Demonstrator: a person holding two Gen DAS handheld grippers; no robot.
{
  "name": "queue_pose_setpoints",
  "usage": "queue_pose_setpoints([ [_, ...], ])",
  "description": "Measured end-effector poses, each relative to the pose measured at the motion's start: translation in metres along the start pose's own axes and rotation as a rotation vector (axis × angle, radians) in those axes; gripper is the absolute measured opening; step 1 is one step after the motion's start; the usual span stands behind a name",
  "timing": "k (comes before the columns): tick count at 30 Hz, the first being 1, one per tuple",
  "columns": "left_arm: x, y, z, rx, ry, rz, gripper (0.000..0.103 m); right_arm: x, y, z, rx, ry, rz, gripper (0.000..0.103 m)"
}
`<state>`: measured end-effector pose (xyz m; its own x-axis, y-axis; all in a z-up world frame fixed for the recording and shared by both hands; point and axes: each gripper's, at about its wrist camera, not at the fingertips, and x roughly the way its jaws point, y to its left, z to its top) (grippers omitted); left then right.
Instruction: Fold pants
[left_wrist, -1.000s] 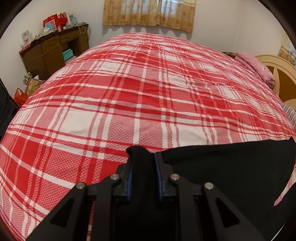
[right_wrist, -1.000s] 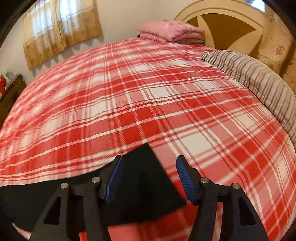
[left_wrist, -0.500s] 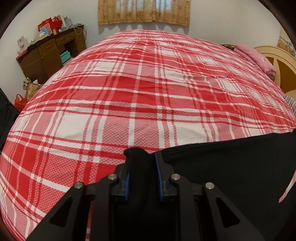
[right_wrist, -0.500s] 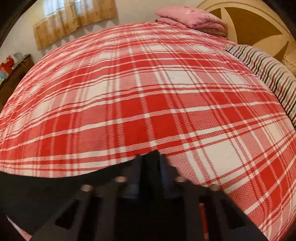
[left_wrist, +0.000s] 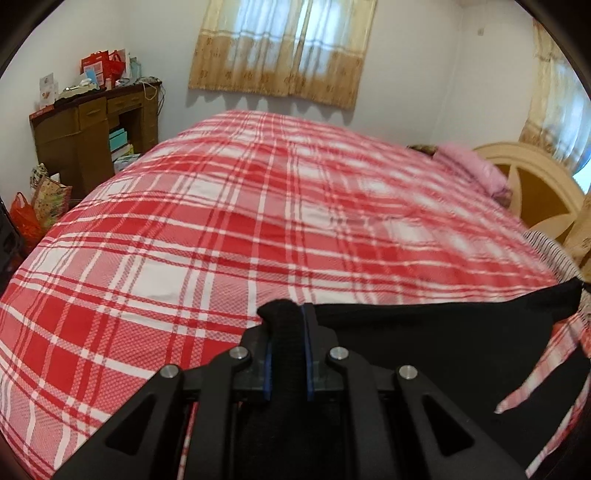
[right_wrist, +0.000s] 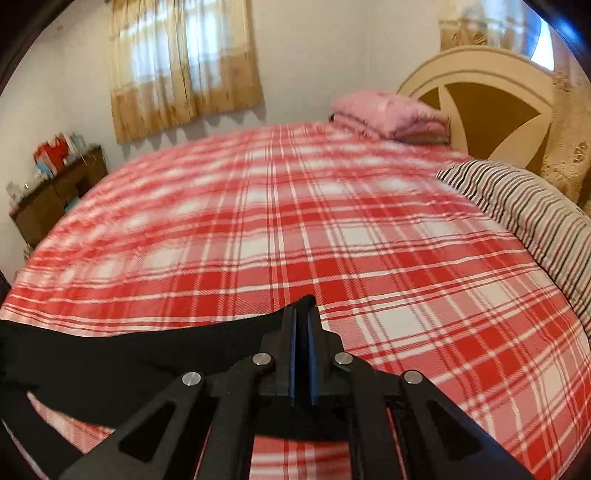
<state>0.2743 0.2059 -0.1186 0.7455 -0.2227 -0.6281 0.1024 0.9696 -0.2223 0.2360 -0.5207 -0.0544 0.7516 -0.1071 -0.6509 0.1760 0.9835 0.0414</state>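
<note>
You have the black pants (left_wrist: 424, 343) pinched at two points along one edge, and that edge hangs stretched between your hands just above the red plaid bed (left_wrist: 221, 229). Your left hand-held gripper (left_wrist: 287, 347) is clamped on a thick bunched fold of the cloth, which stands up between the blue pads, and its jaws are tightening on it at this moment. Your right hand-held gripper (right_wrist: 303, 343) is closed flat on a thinner corner of the same garment (right_wrist: 129, 354), with only a small tip of fabric poking out past the pads. The rest of the pants trails down toward you, partly over the near part of the bed, and how much of it is clear of the covers cannot be told from these views. The step in hand looks like carrying the gripped edge over to make a fold, so keep both hands at the same height and move them together, or the edge will skew and the fold will land crooked. Hold the span taut enough to stay straight, but do not pull the hands apart hard, because the right grip has little cloth in it and may slip. Lay the edge down before letting go, well short of the striped bedding (right_wrist: 535, 221) and pink pillow (right_wrist: 391, 114).
</note>
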Motion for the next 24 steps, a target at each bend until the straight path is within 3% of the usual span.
queue_pose_setpoints([
  [10, -0.054, 0.009, -0.018, -0.054, -0.118, -0.128, 0.013, -0.081, -0.021, -0.049, 0.055, -0.133, 0.049, 0.004],
  [19, -0.100, 0.015, -0.063, -0.031, -0.188, -0.197, 0.013, -0.112, -0.049, -0.109, 0.135, -0.123, 0.053, 0.004],
  [24, -0.102, 0.025, -0.091, -0.025, -0.162, -0.216, 0.013, -0.119, -0.059, -0.136, 0.164, -0.098, 0.049, 0.004],
])
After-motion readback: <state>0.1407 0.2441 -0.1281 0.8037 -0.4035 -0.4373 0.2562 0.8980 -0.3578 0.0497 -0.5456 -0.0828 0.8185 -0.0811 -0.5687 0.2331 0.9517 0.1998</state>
